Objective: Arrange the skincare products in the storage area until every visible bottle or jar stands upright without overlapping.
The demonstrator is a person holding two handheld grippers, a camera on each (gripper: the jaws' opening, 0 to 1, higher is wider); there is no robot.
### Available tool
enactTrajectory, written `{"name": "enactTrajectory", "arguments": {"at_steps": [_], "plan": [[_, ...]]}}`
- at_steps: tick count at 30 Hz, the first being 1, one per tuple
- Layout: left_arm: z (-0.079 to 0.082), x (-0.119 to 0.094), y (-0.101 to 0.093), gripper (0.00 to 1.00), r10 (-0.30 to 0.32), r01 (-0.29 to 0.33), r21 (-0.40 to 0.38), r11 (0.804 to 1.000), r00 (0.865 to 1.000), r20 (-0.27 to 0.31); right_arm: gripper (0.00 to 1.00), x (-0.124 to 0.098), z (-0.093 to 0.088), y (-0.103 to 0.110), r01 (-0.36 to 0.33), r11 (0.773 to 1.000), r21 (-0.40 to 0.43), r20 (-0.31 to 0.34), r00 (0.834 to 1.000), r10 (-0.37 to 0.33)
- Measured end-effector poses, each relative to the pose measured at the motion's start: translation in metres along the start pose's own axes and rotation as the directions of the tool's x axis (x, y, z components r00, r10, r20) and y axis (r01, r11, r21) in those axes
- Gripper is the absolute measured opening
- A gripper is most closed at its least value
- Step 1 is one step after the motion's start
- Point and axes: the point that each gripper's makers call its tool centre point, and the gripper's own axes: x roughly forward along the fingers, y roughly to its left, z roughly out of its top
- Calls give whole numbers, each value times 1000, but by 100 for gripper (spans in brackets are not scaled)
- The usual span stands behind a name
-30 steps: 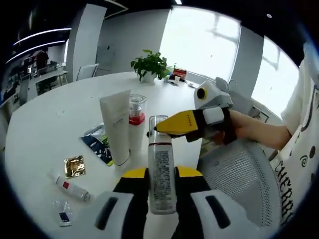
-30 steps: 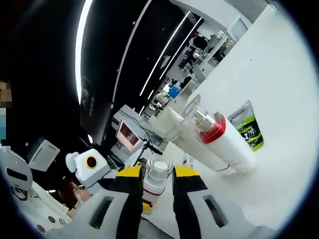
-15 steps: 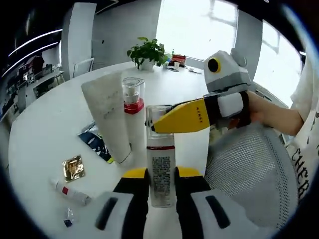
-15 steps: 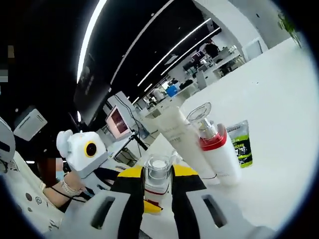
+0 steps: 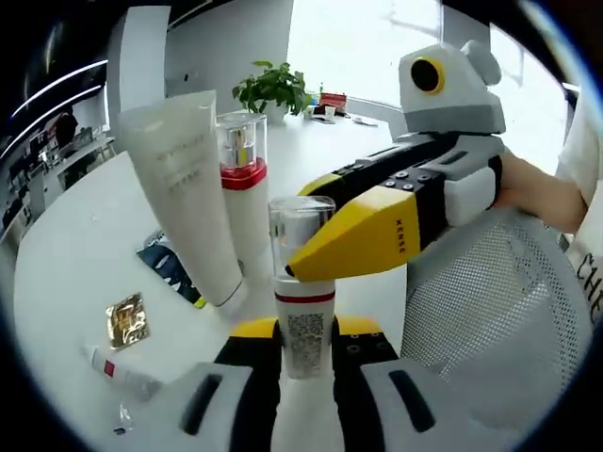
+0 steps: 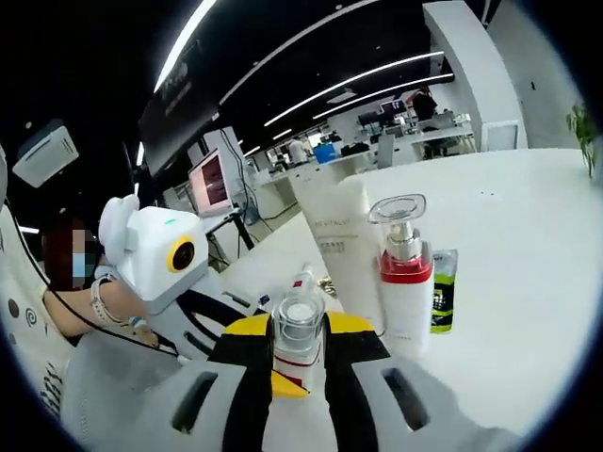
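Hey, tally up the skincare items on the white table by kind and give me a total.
Clear-capped pump bottles with red collars: 2
White squeeze tubes standing on their caps: 1
Flat sachets: 2
Small white tubes lying down: 1
Total: 6

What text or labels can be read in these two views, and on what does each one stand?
"KERSE": roughly, small letters on the right gripper's yellow jaw, uncertain.
White tube: one line of brand lettering, too blurred to read.
Held bottle in the left gripper: fine print, too small.
Green sachet: print unreadable.
Red-collared pump bottle: no readable text.
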Motion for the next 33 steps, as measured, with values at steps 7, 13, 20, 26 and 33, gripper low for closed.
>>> {"name": "enactTrajectory", "arguments": {"at_steps": [7,13,20,26,33], "plan": [[-3,5,1,15,-5,5,22,1000,1000,3,21,2,-4,3,-8,999,-52,-23,1000,7],[-9,10,3,15,-3,3,41,999,1000,1,21,4,-11,3,-3,994,-106,-57,998,-3],[-14,13,3,15,-10,10,47,999,1000,1,22,5,-15,5,-13,991,-134,-78,997,3],[-16,15,9,15,15,-15,76,997,1000,2,22,5,-18,6,-15,990,-142,-88,996,3],[-15,14,15,16,43,-45,89,995,999,22,25,6,-21,9,-35,990,-139,-104,994,21]]}}
